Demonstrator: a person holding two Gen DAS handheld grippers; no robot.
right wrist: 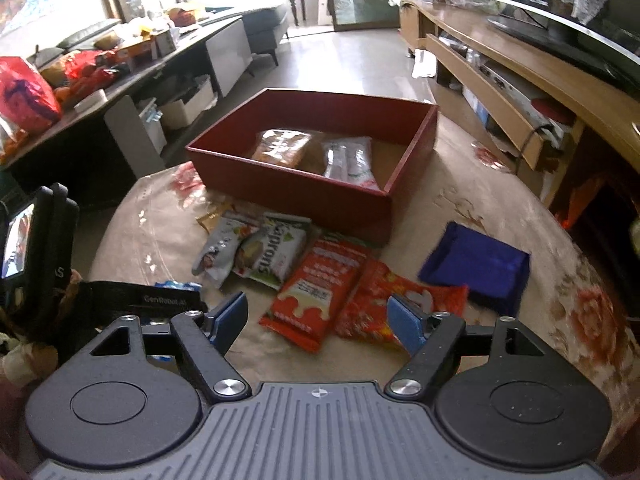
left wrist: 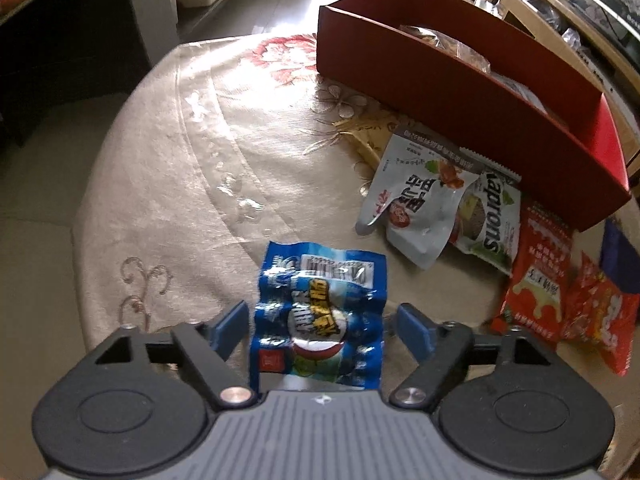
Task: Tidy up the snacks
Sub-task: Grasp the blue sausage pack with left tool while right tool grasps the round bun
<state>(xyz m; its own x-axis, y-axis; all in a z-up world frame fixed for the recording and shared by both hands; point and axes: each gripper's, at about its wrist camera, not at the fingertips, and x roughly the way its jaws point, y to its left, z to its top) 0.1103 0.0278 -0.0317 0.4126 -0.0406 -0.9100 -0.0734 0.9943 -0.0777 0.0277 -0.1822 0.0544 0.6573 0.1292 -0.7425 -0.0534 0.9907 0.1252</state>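
Blue snack packet (left wrist: 320, 312) lies between the spread left hand-held gripper (left wrist: 322, 318) fingers.

Left wrist view low and close over table (left wrist: 160, 184), right wrist view higher, both facing red box (right wrist: 304, 196)

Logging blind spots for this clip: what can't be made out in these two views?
- Blue snack packet, left wrist view: whether the open left gripper touches it; its lower edge is hidden behind the gripper body.
- Red box, left wrist view: contents mostly hidden by its near wall.
- Red snack packets, right wrist view: print blurred; near ends covered by the open right gripper.
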